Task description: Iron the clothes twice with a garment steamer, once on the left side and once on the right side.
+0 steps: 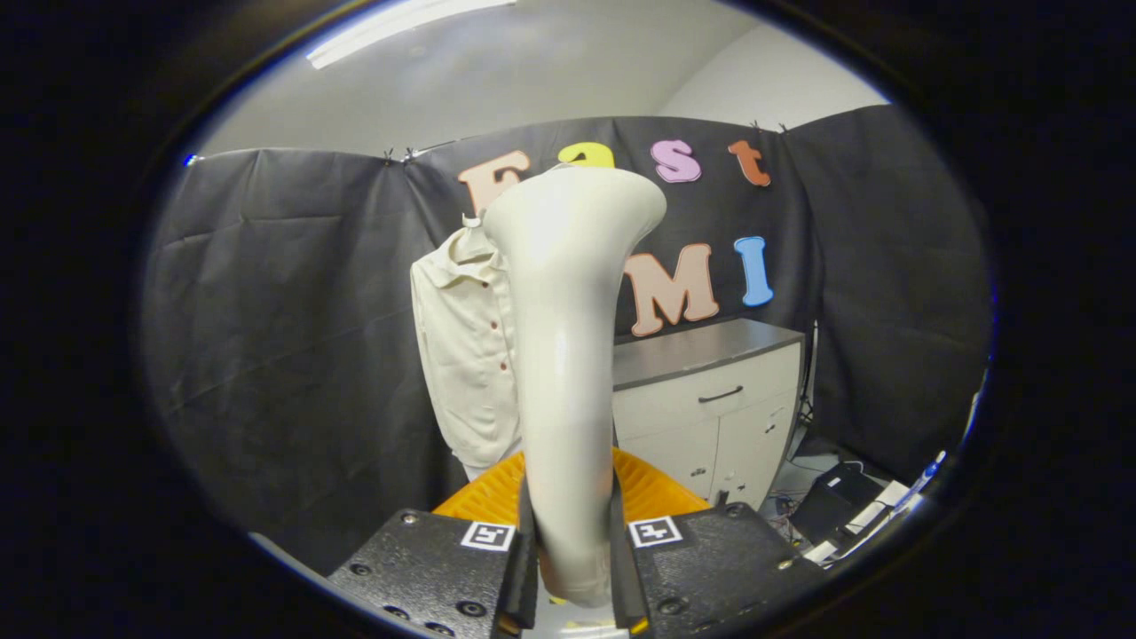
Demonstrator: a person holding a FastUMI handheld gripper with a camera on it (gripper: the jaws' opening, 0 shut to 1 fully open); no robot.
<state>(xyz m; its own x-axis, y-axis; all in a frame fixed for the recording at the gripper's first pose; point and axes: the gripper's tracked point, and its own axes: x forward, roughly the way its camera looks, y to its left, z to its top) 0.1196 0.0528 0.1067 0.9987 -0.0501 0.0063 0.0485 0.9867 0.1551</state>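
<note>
The gripper has both fingers clamped on the handle of the garment steamer, held upright so its head faces the shirt hanging just beyond

Bright ceiling strip light above; soft glare on steamer handle; fisheye bending at edges; near parts slightly blurred.
</note>
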